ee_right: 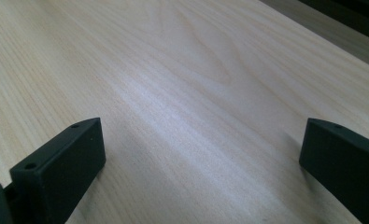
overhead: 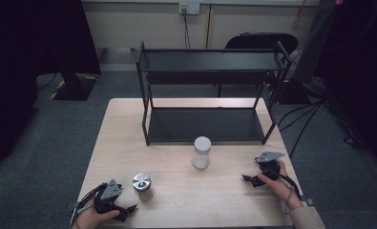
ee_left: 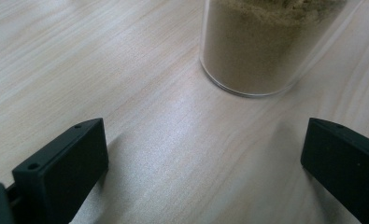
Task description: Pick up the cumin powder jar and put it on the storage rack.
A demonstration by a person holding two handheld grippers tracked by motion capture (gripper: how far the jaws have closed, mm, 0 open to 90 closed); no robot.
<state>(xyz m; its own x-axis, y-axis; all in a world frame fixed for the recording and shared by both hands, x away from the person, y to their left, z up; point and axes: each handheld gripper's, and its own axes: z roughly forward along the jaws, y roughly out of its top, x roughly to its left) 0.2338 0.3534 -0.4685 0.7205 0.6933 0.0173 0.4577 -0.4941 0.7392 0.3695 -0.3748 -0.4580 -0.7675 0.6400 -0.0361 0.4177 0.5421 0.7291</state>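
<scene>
— On the table's (overhead: 129,138) near-left corner, what's sitting?

— L gripper (overhead: 127,209), w/ a hand wrapping it, resting low on the wood. Its jaws are standing wide apart, nothing btwn them; in the left gripper view they're framing bare tabletop.

— And the nearest thing?

— Short jar w/ a silver lid (overhead: 141,182), standing upright just beside the L gripper, up and to its right, not touching. Left gripper view is showing its clear wall (ee_left: 261,51), holding tan powder, ahead of the jaws, apart from both.

— Moving right?

— White-capped jar (overhead: 201,152) is standing upright mid-table, in front of the black two-tier rack (overhead: 205,95), well apart from both grippers.

— Far right?

— R gripper (overhead: 249,180), also hand-held, is lying near the table's right edge, pointing left. Jaws are gaping fully, gripping nothing; right gripper view is showing plain wood btwn them.
</scene>
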